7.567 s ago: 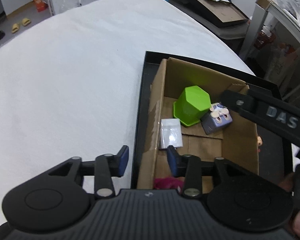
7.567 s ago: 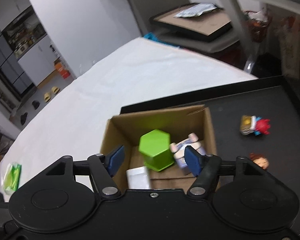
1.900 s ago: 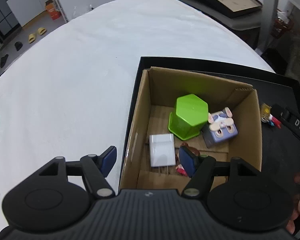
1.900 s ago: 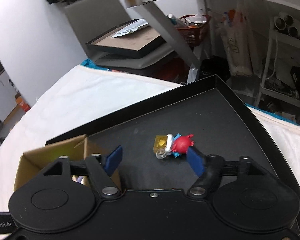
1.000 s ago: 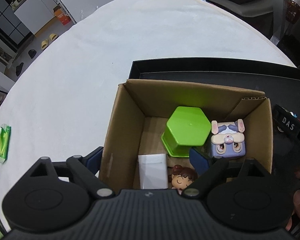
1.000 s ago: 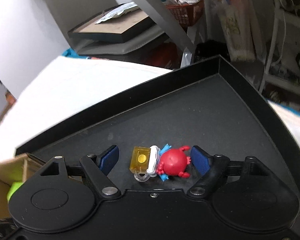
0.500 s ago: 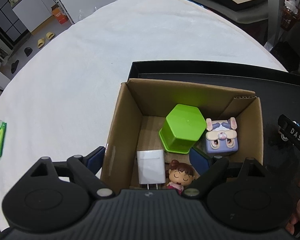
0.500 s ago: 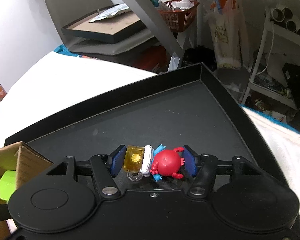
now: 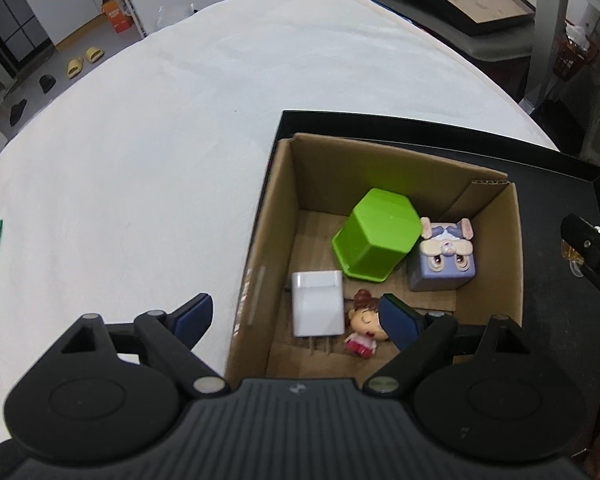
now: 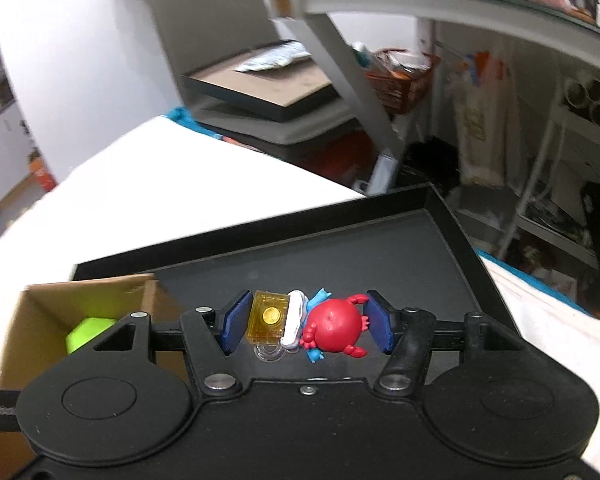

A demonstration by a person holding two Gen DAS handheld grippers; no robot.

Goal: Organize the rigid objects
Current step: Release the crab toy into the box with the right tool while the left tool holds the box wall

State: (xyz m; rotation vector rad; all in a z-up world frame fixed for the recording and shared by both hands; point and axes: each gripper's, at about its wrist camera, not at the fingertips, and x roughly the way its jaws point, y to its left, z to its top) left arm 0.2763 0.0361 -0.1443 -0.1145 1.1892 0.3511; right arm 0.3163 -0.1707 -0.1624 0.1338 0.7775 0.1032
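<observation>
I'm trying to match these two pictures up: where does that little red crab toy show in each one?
Left wrist view: the red crab toy barely peeks out at the far right edge, mostly hidden behind the right tool's black arm.
Right wrist view: low centre, the toy sits between the right tool pads.
Shared landmark: the cardboard box holding the green hexagonal container.

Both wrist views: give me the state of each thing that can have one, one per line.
Right gripper: shut on the crab toy.
Left gripper: open, holding nothing.
Cardboard box: open-topped, standing in the black tray.
Green cup: upside down, tilted.
White charger: lying flat.
Doll: on its back.
</observation>
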